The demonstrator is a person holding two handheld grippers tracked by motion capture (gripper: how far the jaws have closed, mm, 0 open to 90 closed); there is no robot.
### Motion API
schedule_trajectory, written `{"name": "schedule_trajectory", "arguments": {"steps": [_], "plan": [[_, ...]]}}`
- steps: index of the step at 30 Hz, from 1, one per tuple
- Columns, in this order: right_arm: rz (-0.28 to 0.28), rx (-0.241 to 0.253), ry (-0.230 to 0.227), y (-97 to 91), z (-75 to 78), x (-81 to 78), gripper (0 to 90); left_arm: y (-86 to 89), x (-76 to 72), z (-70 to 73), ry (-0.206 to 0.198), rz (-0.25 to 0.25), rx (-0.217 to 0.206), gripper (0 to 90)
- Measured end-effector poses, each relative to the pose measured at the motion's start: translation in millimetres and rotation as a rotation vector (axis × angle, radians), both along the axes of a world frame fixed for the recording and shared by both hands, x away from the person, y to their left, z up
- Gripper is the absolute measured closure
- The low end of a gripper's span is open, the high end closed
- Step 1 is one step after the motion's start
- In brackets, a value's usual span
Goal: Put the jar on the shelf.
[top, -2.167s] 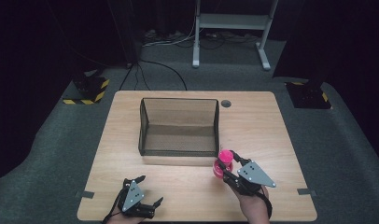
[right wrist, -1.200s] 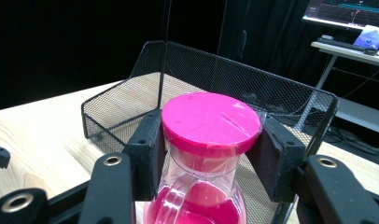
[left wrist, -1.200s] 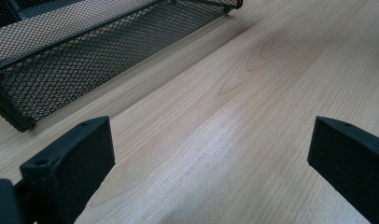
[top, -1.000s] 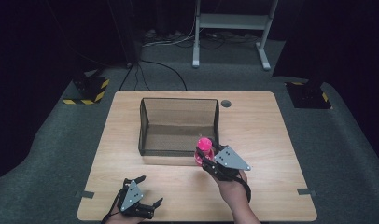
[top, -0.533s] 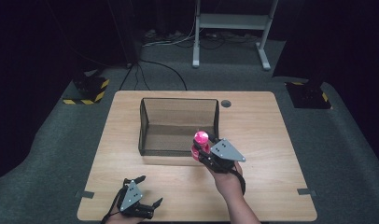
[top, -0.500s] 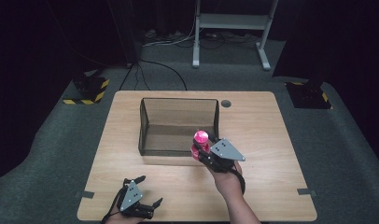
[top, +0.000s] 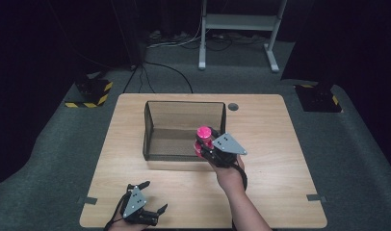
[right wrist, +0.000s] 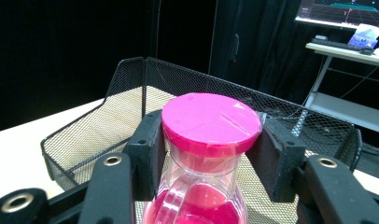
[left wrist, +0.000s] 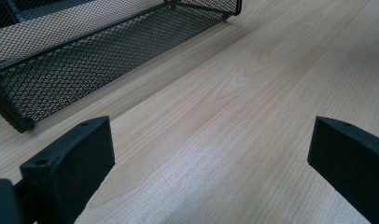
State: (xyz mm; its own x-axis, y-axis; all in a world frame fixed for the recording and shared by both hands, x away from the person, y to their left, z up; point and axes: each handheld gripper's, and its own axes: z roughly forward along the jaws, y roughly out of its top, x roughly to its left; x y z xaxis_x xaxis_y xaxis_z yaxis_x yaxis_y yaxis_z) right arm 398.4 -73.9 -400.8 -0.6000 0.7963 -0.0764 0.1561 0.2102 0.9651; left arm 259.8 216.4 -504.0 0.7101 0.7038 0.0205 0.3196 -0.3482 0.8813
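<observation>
My right gripper [top: 206, 147] is shut on a pink hourglass [top: 203, 136] with a flat pink cap [right wrist: 211, 119] and a clear body. It holds the hourglass upright over the front right corner of the black mesh basket [top: 155, 120]. In the right gripper view both black pads [right wrist: 148, 151] press on the neck just under the cap, and the basket [right wrist: 85, 135] lies beyond and below. My left gripper [top: 148, 197] rests open near the table's front left edge. The left gripper view shows its jaws wide apart over bare wood, with the basket wall [left wrist: 85, 70] ahead.
The wooden table [top: 275, 144] has a round cable hole [top: 233, 106] at the back right. Tape marks [top: 316, 197] sit at the front corners. Beyond the table are a white desk frame [top: 237, 29], floor cables and yellow-black striped feet [top: 87, 98].
My right gripper has carried the pink hourglass leftward and away from me, from the open table right of the basket to above the basket's front right corner. The left gripper has stayed put.
</observation>
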Motion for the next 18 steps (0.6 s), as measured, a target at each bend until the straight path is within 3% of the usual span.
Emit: {"name": "schedule_trajectory", "arguments": {"steps": [18], "plan": [[-0.022,0.018,0.006,15.3,-11.2,26.3,48.8,1.7,-0.4,0.0,0.001,-0.005,-0.014,1.0]]}}
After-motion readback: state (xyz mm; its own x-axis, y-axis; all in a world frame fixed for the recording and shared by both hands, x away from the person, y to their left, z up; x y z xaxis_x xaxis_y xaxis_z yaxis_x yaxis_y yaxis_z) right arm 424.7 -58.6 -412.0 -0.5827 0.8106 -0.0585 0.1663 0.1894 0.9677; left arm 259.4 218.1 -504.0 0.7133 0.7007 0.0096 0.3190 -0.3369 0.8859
